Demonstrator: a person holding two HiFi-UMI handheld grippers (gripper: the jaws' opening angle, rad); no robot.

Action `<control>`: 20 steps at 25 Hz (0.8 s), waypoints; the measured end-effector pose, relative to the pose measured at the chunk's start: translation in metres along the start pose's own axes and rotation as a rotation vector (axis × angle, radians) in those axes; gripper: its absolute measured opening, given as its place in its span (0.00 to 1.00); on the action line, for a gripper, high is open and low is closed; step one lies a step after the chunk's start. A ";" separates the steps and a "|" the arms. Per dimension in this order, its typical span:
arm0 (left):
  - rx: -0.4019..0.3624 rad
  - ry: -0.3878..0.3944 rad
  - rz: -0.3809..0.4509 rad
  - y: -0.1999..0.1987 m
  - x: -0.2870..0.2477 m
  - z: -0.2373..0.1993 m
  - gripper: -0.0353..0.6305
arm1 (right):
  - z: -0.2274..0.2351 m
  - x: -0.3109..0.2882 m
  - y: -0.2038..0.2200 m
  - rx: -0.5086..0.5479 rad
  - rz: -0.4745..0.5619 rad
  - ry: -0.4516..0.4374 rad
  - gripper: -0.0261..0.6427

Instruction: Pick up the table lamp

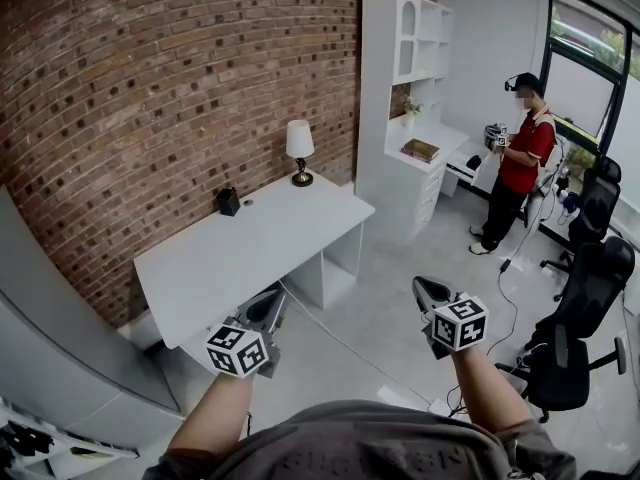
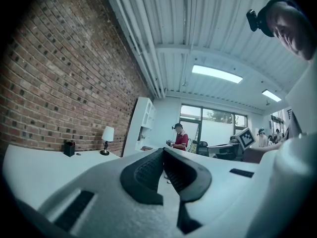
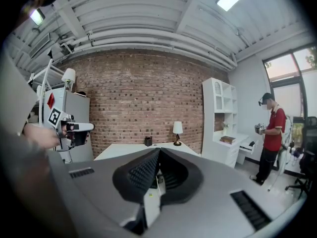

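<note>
The table lamp (image 1: pixel 299 151), with a white shade on a dark stem and base, stands upright at the far end of the white desk (image 1: pixel 250 258) by the brick wall. It also shows small in the left gripper view (image 2: pixel 106 139) and the right gripper view (image 3: pixel 177 132). My left gripper (image 1: pixel 271 308) hovers near the desk's front edge, shut and holding nothing (image 2: pixel 163 150). My right gripper (image 1: pixel 421 288) is over the floor to the right of the desk, also shut and holding nothing (image 3: pixel 158 150). Both are well short of the lamp.
A small black box (image 1: pixel 229 201) sits on the desk left of the lamp. A tall white shelf unit (image 1: pixel 405 98) with a book (image 1: pixel 421 150) stands right of the desk. A person in a red shirt (image 1: pixel 520 163) stands beyond it. Black office chairs (image 1: pixel 585 308) are at right, and a grey cabinet (image 1: pixel 50 318) at left.
</note>
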State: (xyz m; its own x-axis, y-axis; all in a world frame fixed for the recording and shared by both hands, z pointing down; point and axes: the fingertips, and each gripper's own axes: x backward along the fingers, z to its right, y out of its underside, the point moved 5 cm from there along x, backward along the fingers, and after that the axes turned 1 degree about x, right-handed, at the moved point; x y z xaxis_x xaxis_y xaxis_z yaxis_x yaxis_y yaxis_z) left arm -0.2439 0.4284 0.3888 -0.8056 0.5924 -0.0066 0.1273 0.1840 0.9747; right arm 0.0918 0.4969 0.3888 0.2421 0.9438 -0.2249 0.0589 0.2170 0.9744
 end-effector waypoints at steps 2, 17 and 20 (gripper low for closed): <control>0.006 0.008 -0.006 0.005 -0.007 0.009 0.05 | 0.008 0.008 0.003 -0.005 0.000 0.005 0.03; 0.042 0.083 -0.028 0.016 -0.090 -0.040 0.05 | 0.050 -0.047 0.006 -0.018 -0.034 0.058 0.03; 0.047 0.107 -0.031 0.017 -0.120 -0.077 0.05 | 0.064 -0.086 0.002 -0.020 -0.032 0.078 0.03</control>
State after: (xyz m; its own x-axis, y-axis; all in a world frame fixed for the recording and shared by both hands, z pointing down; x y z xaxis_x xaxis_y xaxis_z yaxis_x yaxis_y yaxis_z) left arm -0.1897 0.3002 0.4234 -0.8662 0.4996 -0.0103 0.1261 0.2385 0.9629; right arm 0.1326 0.4003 0.4097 0.1642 0.9526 -0.2562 0.0457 0.2521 0.9666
